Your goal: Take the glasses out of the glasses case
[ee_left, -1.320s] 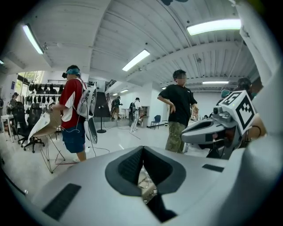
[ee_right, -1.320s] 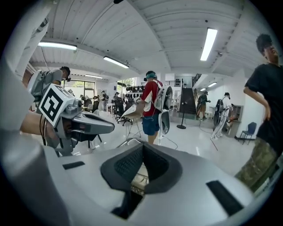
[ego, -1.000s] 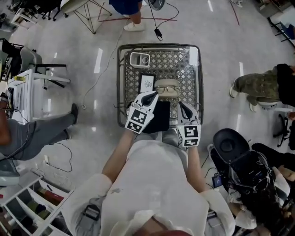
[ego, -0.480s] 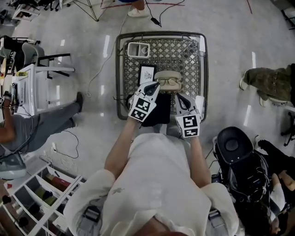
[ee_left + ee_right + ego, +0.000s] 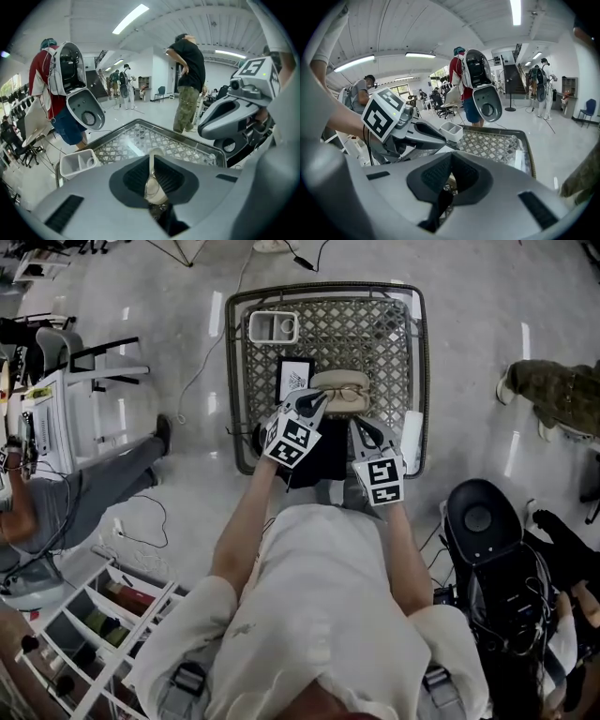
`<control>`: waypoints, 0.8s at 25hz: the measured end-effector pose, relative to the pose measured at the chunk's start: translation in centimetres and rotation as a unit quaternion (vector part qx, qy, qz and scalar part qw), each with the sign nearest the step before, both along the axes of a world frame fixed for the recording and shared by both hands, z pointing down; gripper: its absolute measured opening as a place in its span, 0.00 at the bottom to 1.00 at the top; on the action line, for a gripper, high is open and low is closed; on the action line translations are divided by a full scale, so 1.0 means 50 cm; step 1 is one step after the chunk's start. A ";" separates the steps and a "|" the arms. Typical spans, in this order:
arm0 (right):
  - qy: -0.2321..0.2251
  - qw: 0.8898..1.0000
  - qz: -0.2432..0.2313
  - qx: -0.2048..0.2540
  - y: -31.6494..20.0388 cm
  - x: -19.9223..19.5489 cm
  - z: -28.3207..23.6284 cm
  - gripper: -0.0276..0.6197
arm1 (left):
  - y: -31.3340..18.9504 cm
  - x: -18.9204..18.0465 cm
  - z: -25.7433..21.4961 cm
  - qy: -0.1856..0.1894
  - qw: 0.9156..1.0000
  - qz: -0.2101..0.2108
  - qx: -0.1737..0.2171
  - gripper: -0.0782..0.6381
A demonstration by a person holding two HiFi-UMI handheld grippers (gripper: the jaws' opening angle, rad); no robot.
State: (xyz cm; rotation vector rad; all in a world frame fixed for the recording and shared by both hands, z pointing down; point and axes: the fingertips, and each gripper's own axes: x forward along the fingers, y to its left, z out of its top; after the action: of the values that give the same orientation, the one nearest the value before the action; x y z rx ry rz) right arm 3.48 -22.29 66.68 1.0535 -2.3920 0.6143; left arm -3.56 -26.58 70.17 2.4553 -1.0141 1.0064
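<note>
- Currently, left gripper (image 5: 151, 164) has its jaws clamped on a thin beige edge. Judging by the head view, that is the left end of the glasses case (image 5: 339, 381).
- Right gripper (image 5: 451, 157) has its jaws together with nothing between them. Its tip sits near the case's right end.
- The case lies on the table (image 5: 375, 334), right of the white tray (image 5: 272, 315) and on the side toward the person. The glasses (image 5: 342, 396) look to lie in the open case, not yet lifted. They are small in the head view, so exact seating is unclear.
- Risk: the left grip is on a thin edge only. A pull by the other gripper could slip it free, and the case would slide away from the tray.
- Risk: the right jaws must open before reaching in. Pushing in closed would shove the glasses or the case.
- Risk: closing on a lens instead of the frame could smear or scratch it, or let it pop out of the jaws.
- Risk: a folded arm could snag on the case wall, so the case lifts along with the glasses.
- Risk: a black card (image 5: 295, 379) lies between the tray and the left gripper. A sideways move there could knock it.
</note>
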 end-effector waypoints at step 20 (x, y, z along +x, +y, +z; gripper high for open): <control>0.017 0.999 0.027 -0.033 0.003 0.016 0.062 0.05 | -0.013 0.043 0.164 -0.072 0.990 0.099 -0.069 0.22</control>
State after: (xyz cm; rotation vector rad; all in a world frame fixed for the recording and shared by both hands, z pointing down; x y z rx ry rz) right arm 4.29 -22.13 69.78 1.0959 -2.3042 0.6834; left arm -1.41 -27.25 78.39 2.4336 -0.7230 1.2871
